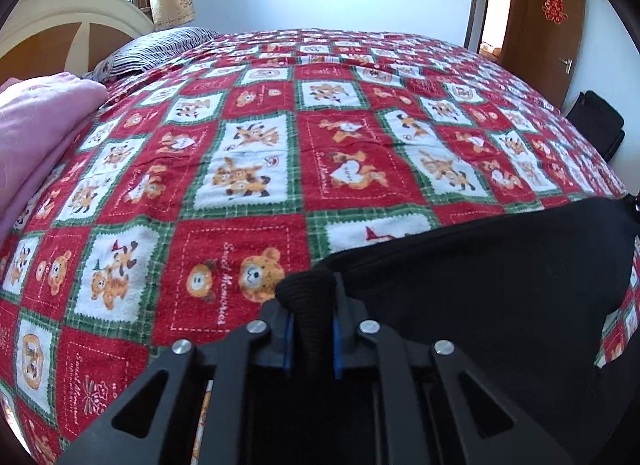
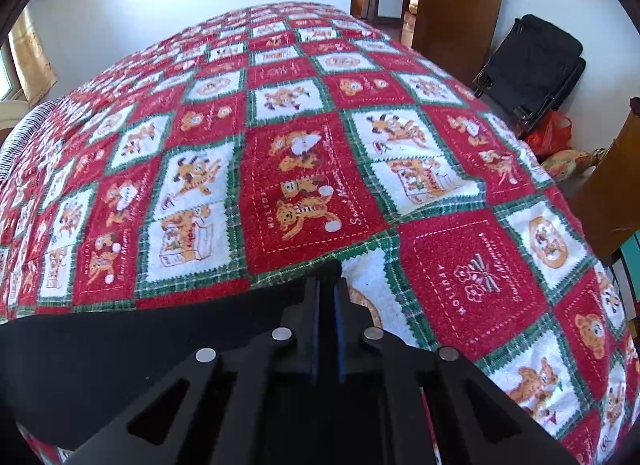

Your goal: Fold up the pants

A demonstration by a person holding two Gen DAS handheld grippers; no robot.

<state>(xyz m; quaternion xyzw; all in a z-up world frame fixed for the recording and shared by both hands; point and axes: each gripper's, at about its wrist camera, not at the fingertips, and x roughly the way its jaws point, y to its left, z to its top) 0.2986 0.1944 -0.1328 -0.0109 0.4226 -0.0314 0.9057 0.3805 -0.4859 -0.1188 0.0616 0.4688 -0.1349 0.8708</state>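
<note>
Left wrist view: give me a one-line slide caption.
Left gripper pinches a bunched corner of the black pants above the red teddy-bear bedspread.

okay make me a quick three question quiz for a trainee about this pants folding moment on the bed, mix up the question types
1. True or false: the left gripper is clamped on a bunched ribbed edge of the black pants.
2. Multiple choice: what lies at the left edge of the left wrist view, on the patterned blanket? A) a folded pink cloth B) a blue towel C) a laptop
3. Fill in: in the right wrist view, the right gripper holds the pants with the fabric stretching away to the ____ of the picture.

Key
1. True.
2. A, the pink cloth.
3. Left; the black cloth spans from the closed fingers to the left edge.
</note>
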